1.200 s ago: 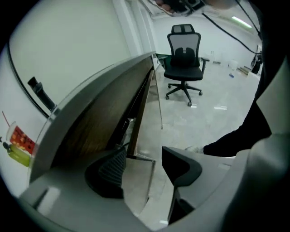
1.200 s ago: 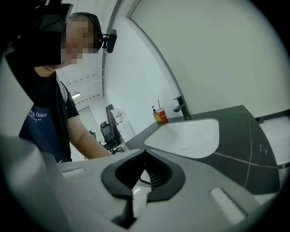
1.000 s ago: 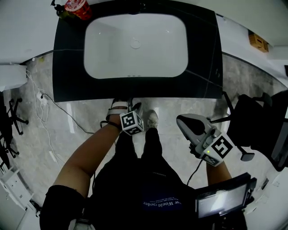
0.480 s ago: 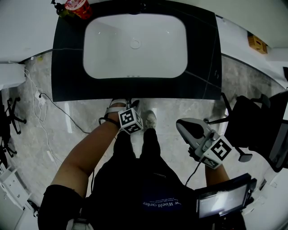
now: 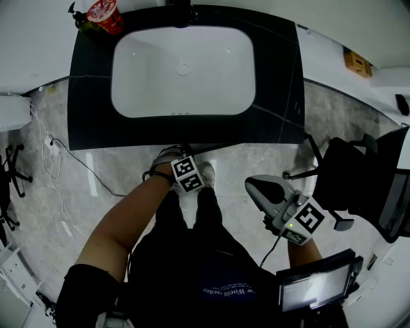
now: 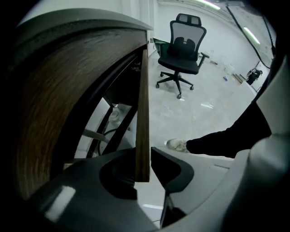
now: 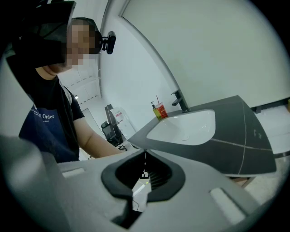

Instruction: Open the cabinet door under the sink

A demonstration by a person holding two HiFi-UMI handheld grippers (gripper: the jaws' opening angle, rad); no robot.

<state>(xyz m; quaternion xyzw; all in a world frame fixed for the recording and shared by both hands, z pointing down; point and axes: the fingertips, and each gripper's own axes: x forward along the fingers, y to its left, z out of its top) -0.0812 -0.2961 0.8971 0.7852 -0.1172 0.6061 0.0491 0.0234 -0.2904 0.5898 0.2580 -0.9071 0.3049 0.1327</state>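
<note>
Seen edge-on in the left gripper view, the brown wooden cabinet door [image 6: 142, 113] stands slightly ajar from the cabinet. My left gripper [image 6: 144, 165] has that edge between its jaws, which are closing onto it, and both pads look to be touching the wood. From the head view, the left gripper [image 5: 186, 173] points steeply down just below the front edge of the black counter [image 5: 282, 96] with its white sink [image 5: 182, 70]. My right gripper [image 5: 256, 187] hangs to the right, away from the cabinet. It is shut [image 7: 145, 156] with nothing in it.
A black office chair [image 5: 359, 173] stands right of the counter. A white cable [image 5: 70, 154] trails over the marble floor at left. A red cup [image 5: 102, 14] sits at the counter's back left corner. The person's shoe [image 6: 177, 145] is near the door.
The left gripper has come closer under the counter's front edge. The right gripper has kept its place.
</note>
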